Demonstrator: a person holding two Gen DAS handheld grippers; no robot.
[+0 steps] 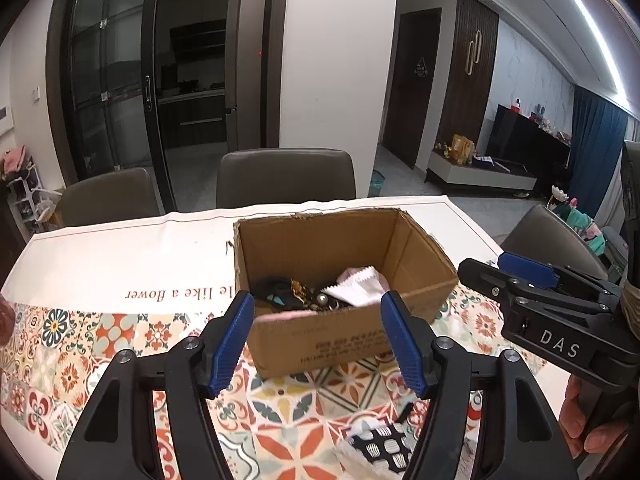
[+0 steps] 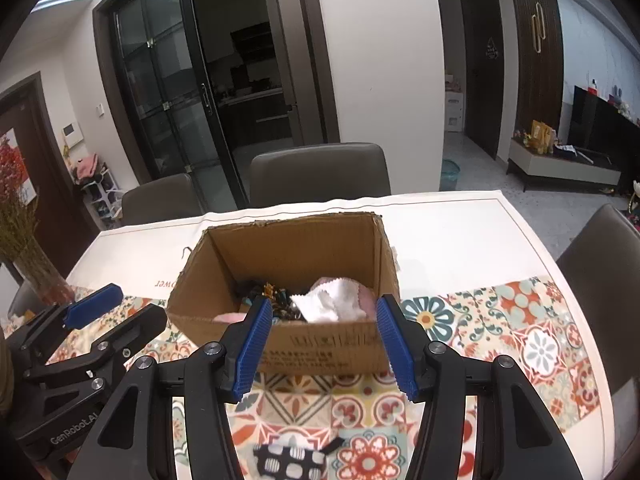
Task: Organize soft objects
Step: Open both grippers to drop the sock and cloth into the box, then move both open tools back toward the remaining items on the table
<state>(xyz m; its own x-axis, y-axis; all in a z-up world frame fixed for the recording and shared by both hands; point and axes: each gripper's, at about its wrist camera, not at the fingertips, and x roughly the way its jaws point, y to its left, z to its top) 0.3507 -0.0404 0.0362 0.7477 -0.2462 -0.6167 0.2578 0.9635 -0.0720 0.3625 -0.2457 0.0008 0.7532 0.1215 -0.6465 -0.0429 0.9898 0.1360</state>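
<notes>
A: Item one, nearest: black-and-white patterned cloth [image 2: 290, 458], lying on the patterned tablecloth [image 2: 532, 344] just below both grippers, not yet in the box.

B: Grippers?

A: Left gripper [image 1: 316, 340]: jaws spread wide, nothing between the blue pads [image 1: 230, 346]. Right gripper [image 2: 326, 346]: the same, wide apart and empty. Both hover above the table, pointed at the box.

B: Next item out.

A: Cardboard box [image 2: 328, 350], open top, standing on the tablecloth just beyond the fingertips. Contents: white cloth [image 2: 326, 302] with a zigzag edge, something pink [image 2: 228, 317] at the near wall, dark tangled pieces [image 1: 288, 294] with beads; I cannot name them singly.

B: Step in hand?

A: By my judgement, between picks: several soft things are boxed, one is left out. The next move calls for one gripper to drop to the patterned cloth, pinch a raised fold, lift clear of the rim and let go over the box.

B: Differences between views?

A: Right view alone shows dried flowers [image 2: 16, 216] in a vase at the far left. Left view alone shows the person's hand [image 1: 592, 424] on the right gripper. Beyond: grey chairs [image 1: 286, 178], glass doors.
</notes>
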